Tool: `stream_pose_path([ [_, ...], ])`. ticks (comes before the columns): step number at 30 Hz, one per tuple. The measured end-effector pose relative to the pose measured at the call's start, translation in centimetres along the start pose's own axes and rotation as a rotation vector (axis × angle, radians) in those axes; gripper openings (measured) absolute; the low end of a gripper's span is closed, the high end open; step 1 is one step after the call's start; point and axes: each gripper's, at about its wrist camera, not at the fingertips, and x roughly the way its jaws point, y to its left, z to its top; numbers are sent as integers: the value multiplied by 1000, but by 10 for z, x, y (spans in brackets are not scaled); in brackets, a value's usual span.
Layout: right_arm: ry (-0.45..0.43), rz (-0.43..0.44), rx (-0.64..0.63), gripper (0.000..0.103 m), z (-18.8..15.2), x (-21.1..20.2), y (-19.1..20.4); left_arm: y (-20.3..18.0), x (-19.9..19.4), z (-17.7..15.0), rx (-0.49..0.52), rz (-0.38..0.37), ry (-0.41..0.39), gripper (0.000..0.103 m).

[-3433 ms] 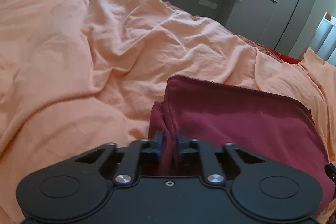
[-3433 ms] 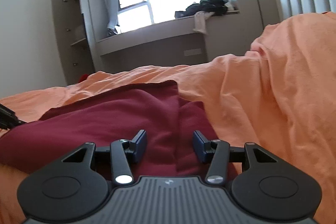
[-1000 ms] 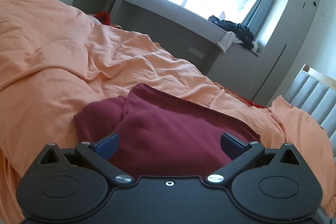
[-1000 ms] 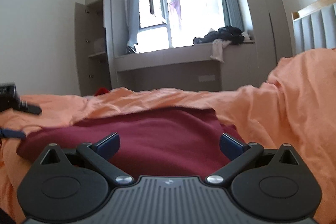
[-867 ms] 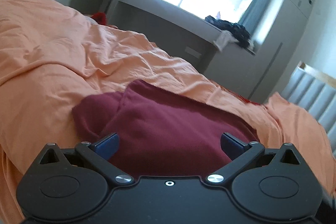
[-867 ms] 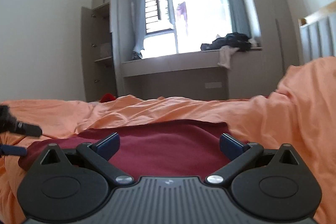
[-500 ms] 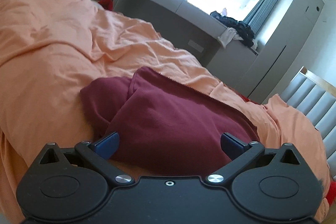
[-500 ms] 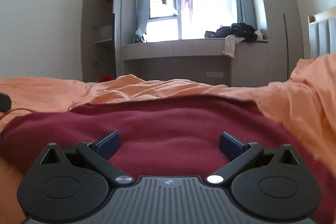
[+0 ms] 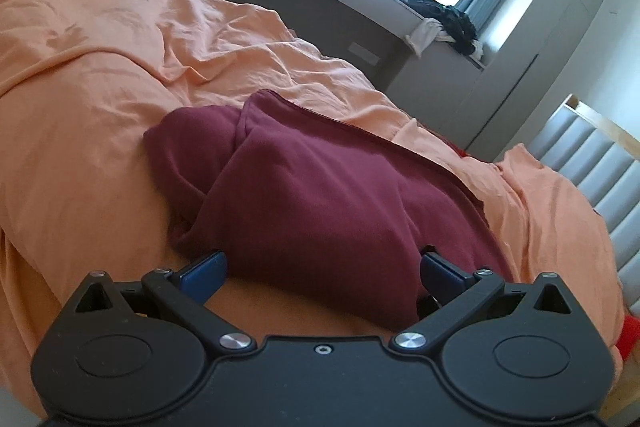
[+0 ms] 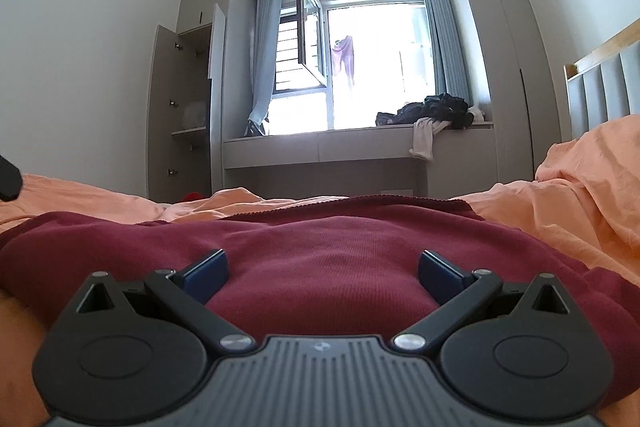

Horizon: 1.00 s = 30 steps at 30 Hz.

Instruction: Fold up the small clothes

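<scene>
On my left, the orange bedspread [image 9: 100, 99] lies rumpled, and on it sits the maroon garment [image 9: 328, 203], already doubled over itself: an upper layer lies across a lower one, and a rounded lump of the lower cloth pokes out at the garment's left end. My left gripper [image 9: 322, 269] hangs just at the near edge of that bundle with its jaws spread wide and nothing between them; the cloth bulges up into the gap but the blue pads [image 9: 204, 269] do not pinch it.

Further right, my right gripper [image 10: 322, 269] sits low over the same maroon garment [image 10: 340, 247], jaws equally wide apart and empty, with cloth filling the view ahead up to its far hem. Beyond are the window seat [image 10: 320, 151] and a heap of dark clothes [image 10: 432, 109] on it.

I judge that one fold is laid and I am between grasps, picking fresh hold points. The next move calls for each pair of tongs to pinch the near edge, both layers together, then carry it over evenly. The stray lump on the left probably needs tucking first, or the stack will sit lopsided.
</scene>
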Motion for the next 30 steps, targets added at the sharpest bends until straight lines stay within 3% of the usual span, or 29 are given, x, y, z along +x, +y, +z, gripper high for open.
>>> stream_pose_path([
  [5, -1, -12, -8, 102, -1, 1, 3, 5, 8, 1, -55, 28, 19, 102],
  [10, 8, -21, -21, 102, -1, 1, 6, 0, 11, 1, -42, 48, 23, 102],
  [21, 11, -37, -33, 102, -2, 1, 7, 20, 13, 3, -143, -22, 45, 102],
  [30, 3, -37, -31, 102, -3, 0, 7, 18, 15, 2, -130, -5, 50, 102],
])
